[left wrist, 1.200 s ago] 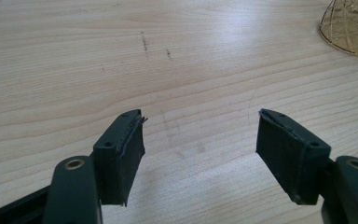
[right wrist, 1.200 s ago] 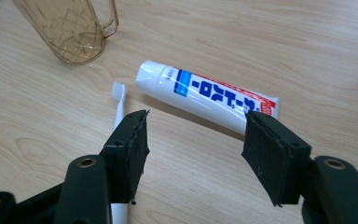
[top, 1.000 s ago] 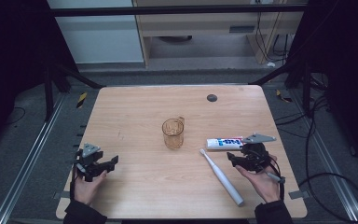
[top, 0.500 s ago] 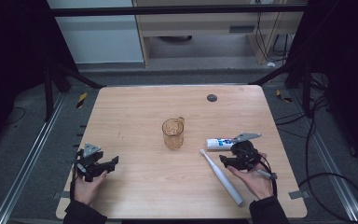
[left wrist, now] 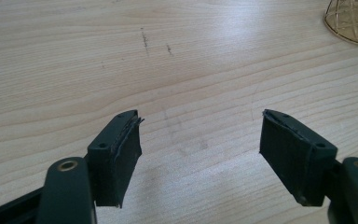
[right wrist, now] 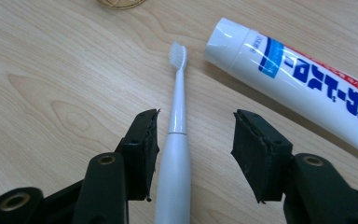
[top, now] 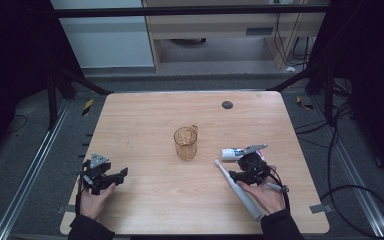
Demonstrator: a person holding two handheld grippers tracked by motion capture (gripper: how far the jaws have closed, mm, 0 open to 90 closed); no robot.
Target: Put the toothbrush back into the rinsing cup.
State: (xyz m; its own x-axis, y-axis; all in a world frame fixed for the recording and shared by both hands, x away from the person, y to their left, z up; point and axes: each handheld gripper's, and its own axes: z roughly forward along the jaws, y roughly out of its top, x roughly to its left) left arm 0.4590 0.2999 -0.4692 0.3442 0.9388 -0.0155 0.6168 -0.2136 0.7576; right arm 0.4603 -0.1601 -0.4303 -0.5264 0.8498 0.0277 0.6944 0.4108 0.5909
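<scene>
A white electric toothbrush (top: 237, 187) (right wrist: 175, 154) lies on the wooden table (top: 155, 125), bristles toward the amber glass cup (top: 186, 142). My right gripper (top: 237, 172) (right wrist: 193, 154) straddles its handle just below the neck; the jaws have just been closing and stand open, the left pad close to the handle, the right pad apart from it. A white toothpaste tube (top: 235, 152) (right wrist: 298, 84) with blue and red print lies just beyond. My left gripper (top: 117, 175) (left wrist: 200, 154) rests at the table's left, open over bare wood.
A small dark round disc (top: 227, 105) sits near the table's far edge. The cup's base (left wrist: 352, 21) shows at the top right of the left gripper view. Metal frame rails run along both sides of the table, and cables lie on the floor at right.
My right gripper has moved left from beside the toothpaste tube to over the toothbrush handle. The left gripper has stayed put.
</scene>
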